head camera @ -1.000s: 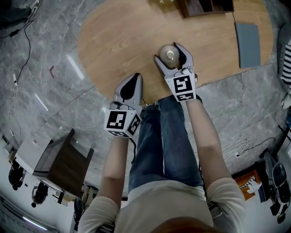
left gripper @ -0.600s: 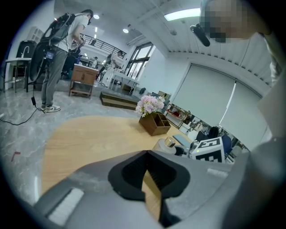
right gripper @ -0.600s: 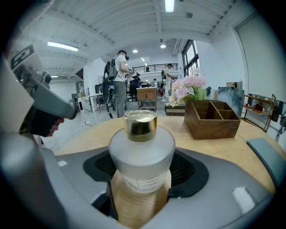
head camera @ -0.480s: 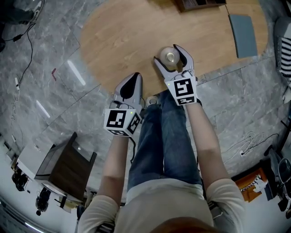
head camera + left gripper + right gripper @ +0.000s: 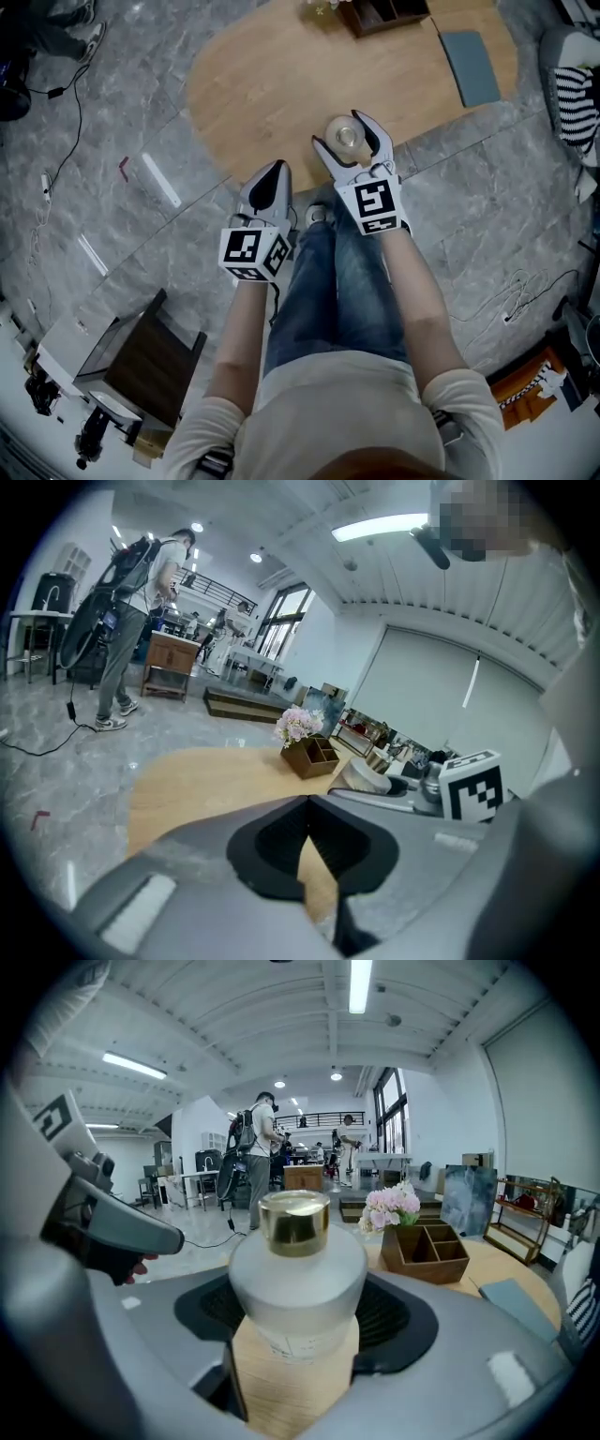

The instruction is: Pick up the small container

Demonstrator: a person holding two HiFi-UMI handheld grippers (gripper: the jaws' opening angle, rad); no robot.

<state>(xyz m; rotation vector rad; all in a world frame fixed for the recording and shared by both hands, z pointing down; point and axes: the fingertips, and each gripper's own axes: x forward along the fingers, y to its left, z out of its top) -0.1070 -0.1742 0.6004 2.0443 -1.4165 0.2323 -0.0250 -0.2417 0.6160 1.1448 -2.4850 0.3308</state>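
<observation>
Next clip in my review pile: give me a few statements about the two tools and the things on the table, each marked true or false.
1. The right tool has its jaws on either side of the small container. True.
2. The left tool grips an object. False: its jaws are together with nothing between them.
3. The small container has a gold cap. True.
4. The wooden organizer with flowers sits on the floor. False: it stands on the table, at its far side.
</observation>
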